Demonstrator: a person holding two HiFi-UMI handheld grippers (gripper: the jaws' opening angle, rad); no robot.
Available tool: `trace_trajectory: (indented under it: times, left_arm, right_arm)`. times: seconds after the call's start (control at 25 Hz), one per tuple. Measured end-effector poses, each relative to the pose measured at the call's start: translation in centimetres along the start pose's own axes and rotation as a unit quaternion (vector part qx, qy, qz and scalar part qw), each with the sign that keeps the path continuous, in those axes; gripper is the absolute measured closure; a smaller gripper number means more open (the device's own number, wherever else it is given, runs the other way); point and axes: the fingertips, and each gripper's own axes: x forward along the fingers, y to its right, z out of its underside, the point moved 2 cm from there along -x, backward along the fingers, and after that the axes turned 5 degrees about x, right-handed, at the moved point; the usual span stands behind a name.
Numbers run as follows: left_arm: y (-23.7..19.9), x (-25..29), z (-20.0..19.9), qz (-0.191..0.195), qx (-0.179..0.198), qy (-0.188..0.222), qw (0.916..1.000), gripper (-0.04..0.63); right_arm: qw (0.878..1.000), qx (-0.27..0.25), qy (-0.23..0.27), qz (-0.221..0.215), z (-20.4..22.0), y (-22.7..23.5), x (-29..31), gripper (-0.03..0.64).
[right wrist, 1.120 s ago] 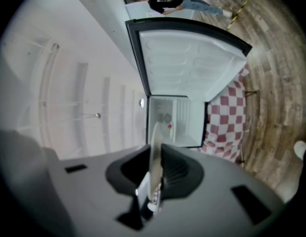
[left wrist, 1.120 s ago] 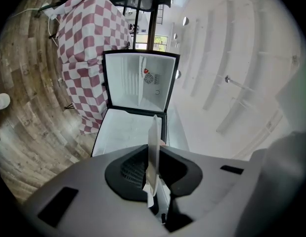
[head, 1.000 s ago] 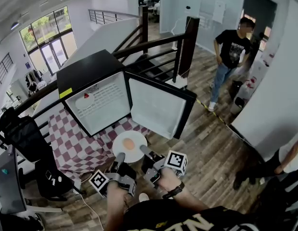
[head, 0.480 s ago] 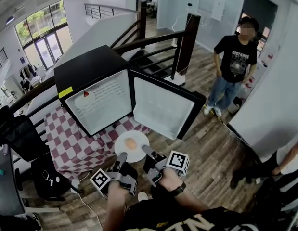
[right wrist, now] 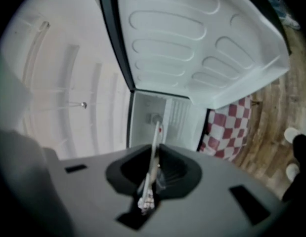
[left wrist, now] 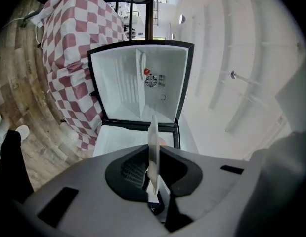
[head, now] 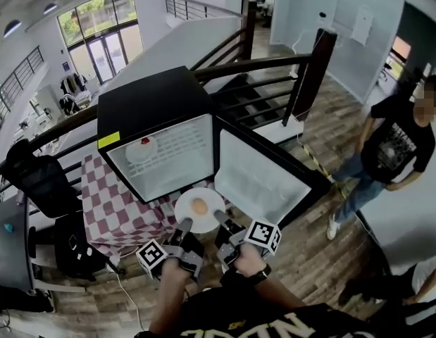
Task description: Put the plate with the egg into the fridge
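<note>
The left claw [left wrist: 152, 177] and right claw [right wrist: 151, 176] each pinch the near rim of the plate [head: 212, 203]. It sits level just ahead of them, with the egg [head: 199, 206] at its centre. Beyond it the fridge [head: 153, 108] stands open, its door [head: 263, 182] on the right claw's side. Advance both claws together and level so the egg won't roll. Aim for the shelf [head: 181, 153], beside what is probably a small dish [head: 141, 148].

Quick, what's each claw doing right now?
Left gripper: shut on the plate rim.
Right gripper: shut on the plate rim too.
</note>
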Motion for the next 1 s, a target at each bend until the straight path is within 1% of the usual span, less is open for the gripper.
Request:
trace_trajectory:
  times: [0.08, 0.24, 0.28, 0.4, 0.52, 0.64, 0.84, 1.0]
  left_arm:
    - [0.2, 1.8, -0.6, 0.002, 0.002, 0.012, 0.9999, 0.548]
    - [-0.1, 4.1, -1.5, -0.002, -0.004, 0.037, 0.9993, 0.548]
    - [-0.2, 4.4, -1.6, -0.003, -0.007, 0.044, 0.999, 0.548]
    - [-0.4, 5.0, -2.5, -0.002, -0.008, 0.064, 0.9979, 0.548]
    - [-0.8, 5.9, -3.7, -0.003, -0.007, 0.075, 0.9972, 0.548]
    - [-1.1, 6.6, -5.0, -0.005, -0.008, 0.076, 0.9971, 0.548]
    - [-0.9, 9.3, -7.6, 0.004, 0.001, 0.062, 0.9981, 0.548]
    - [-0.2, 10.5, -10.1, 0.012, 0.005, 0.059, 0.9982, 0.548]
  right_arm:
    - [1.0, 0.004, -0.007, -0.007, -1.5, -0.2, 1.4, 0.566]
    - [0.999, -0.015, -0.023, -0.024, -3.7, -0.3, 3.8, 0.566]
    - [0.999, -0.018, -0.028, -0.027, -4.0, -0.4, 4.2, 0.566]
    - [0.999, -0.03, -0.041, -0.018, -4.3, -0.3, 5.4, 0.566]
    - [0.998, -0.034, -0.049, -0.028, -4.5, -0.3, 7.1, 0.566]
    - [0.997, -0.035, -0.055, -0.034, -4.7, -0.3, 8.7, 0.566]
    - [0.998, -0.053, -0.032, -0.031, -6.1, -0.5, 11.8, 0.566]
    - [0.997, -0.066, -0.022, -0.037, -6.1, -1.7, 14.3, 0.566]
